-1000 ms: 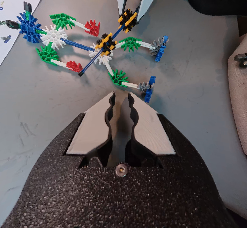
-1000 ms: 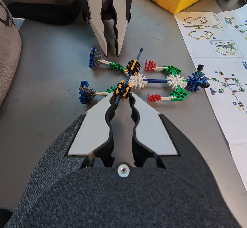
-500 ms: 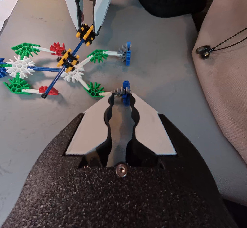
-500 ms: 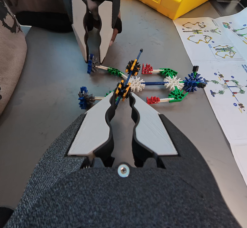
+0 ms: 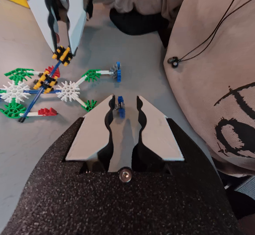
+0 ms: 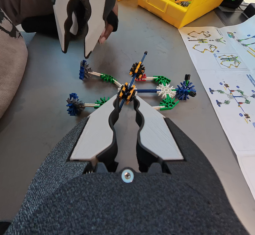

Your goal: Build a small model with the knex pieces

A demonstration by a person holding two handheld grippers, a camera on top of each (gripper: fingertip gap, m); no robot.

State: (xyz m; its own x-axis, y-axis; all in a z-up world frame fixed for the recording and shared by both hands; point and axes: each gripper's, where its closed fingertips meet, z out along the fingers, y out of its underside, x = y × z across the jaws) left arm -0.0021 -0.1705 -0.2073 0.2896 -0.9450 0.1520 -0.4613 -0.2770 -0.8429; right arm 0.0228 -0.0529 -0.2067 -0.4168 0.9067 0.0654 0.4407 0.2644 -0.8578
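At the left, the left gripper [image 5: 125, 97] is hovering with its white fingers [image 5: 95, 125] spread apart, a small blue-and-grey plastic connector cluster [image 5: 120, 107] showing between the tips without being pinched; in the right wrist view this gripper [image 6: 76, 54] is hanging just above that cluster [image 6: 84, 70], apart from it. The cluster is ending one arm of a colourful plastic rod-and-connector toy model [image 6: 138, 89] that is lying flat on the grey tabletop [image 6: 41, 125]. Toward the middle, the right gripper [image 6: 126, 97] is pinching a black-and-yellow spiky connector [image 6: 127, 92] threaded on a thin dark-blue rod [image 6: 136, 74] that is rising at a slant over the model. Farther right, a yellow plastic parts bin [image 6: 179, 12] is sitting near a white printed instruction sheet [image 6: 227, 76].
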